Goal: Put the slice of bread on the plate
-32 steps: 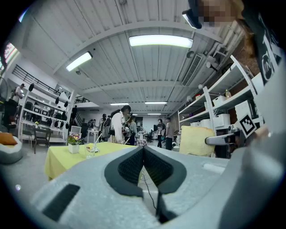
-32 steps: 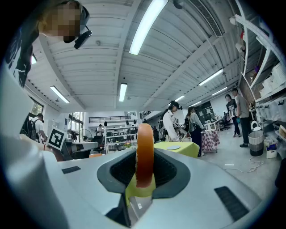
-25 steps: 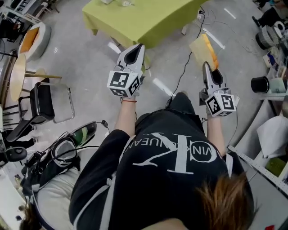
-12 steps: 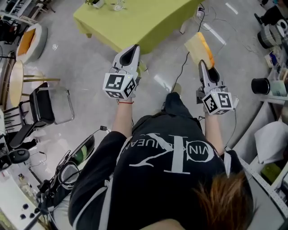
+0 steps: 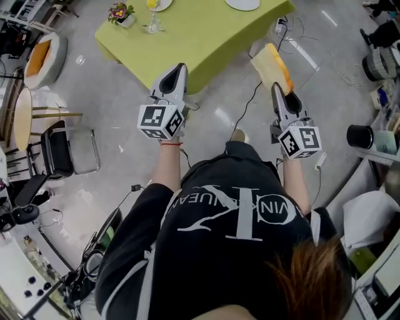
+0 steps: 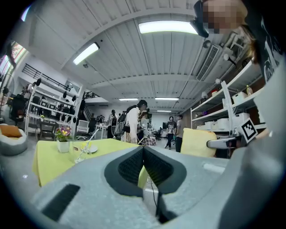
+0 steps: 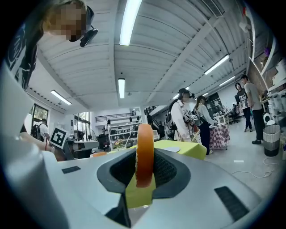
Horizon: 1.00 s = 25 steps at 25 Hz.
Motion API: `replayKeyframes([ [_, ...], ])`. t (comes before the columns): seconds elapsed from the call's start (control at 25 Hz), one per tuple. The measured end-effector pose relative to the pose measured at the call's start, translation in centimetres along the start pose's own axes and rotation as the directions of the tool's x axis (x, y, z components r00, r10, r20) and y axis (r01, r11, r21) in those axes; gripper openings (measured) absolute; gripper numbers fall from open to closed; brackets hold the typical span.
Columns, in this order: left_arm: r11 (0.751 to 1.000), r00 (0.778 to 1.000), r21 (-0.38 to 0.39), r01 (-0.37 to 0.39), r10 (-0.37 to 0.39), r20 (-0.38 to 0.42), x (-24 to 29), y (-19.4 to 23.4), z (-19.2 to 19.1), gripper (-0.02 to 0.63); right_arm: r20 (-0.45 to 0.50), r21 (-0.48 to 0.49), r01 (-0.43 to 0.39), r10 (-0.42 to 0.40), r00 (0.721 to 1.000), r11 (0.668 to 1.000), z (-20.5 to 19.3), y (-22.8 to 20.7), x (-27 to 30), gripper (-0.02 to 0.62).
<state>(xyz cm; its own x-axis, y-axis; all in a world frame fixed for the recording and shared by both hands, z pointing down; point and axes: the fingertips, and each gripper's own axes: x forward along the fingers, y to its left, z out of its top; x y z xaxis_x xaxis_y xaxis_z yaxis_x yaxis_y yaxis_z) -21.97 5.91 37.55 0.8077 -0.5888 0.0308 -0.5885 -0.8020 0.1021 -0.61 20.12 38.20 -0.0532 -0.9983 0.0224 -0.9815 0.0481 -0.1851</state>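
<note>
The step in hand looks like the carry: the right gripper (image 5: 275, 86) is clamped on the slice of bread (image 5: 271, 64), held on edge in front of the person and short of the green table (image 5: 206, 34), while the left gripper (image 5: 180, 67) has its jaws pressed together on nothing. The next move calls for reaching over to the white plate (image 5: 242, 4) at the table's far edge, bare where it shows, and laying the slice flat there before letting go. Near the other corner a small pot (image 5: 117, 12) holds flowers and a glass (image 5: 153, 25) holds what looks like a straw.
</note>
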Motion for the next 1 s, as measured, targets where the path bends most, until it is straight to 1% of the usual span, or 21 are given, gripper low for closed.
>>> replayKeyframes([
  [0.2,1.000,1.000,0.011,-0.011,0.011,0.020,4.6,-1.2,0.2,0.011,0.003,0.002,-0.028,0.028,1.000,1.000,0.6,-4.0,1.7,0.091],
  [0.32,1.000,0.999,0.019,-0.013,0.012,0.036,7.0,-2.1,0.5,0.011,0.004,0.002,-0.056,0.056,0.998,0.998,0.9,-5.5,2.5,0.091],
  [0.44,1.000,0.999,0.025,0.001,-0.002,0.032,8.9,-3.1,0.6,0.011,0.008,-0.003,-0.075,0.075,0.997,0.997,1.4,-6.5,3.1,0.091],
  [0.6,0.999,1.000,0.038,0.025,-0.026,0.018,10.9,-3.6,0.8,0.011,0.017,0.013,-0.065,0.065,0.998,0.998,1.5,-8.0,3.6,0.092],
  [0.72,0.999,1.000,0.032,0.027,-0.027,0.009,12.1,-3.4,0.5,0.011,0.023,0.033,-0.054,0.053,0.998,0.998,1.3,-8.8,4.0,0.091],
  [0.92,0.999,0.999,0.017,0.032,-0.032,-0.016,14.2,-3.1,-0.9,0.011,-0.005,0.049,-0.056,0.056,0.998,0.997,0.2,-10.3,5.2,0.091],
  [1.0,0.999,0.999,0.013,0.033,-0.033,-0.015,15.3,-2.7,-1.0,0.011,-0.014,0.048,-0.056,0.057,0.998,0.997,0.1,-11.0,6.2,0.091],
])
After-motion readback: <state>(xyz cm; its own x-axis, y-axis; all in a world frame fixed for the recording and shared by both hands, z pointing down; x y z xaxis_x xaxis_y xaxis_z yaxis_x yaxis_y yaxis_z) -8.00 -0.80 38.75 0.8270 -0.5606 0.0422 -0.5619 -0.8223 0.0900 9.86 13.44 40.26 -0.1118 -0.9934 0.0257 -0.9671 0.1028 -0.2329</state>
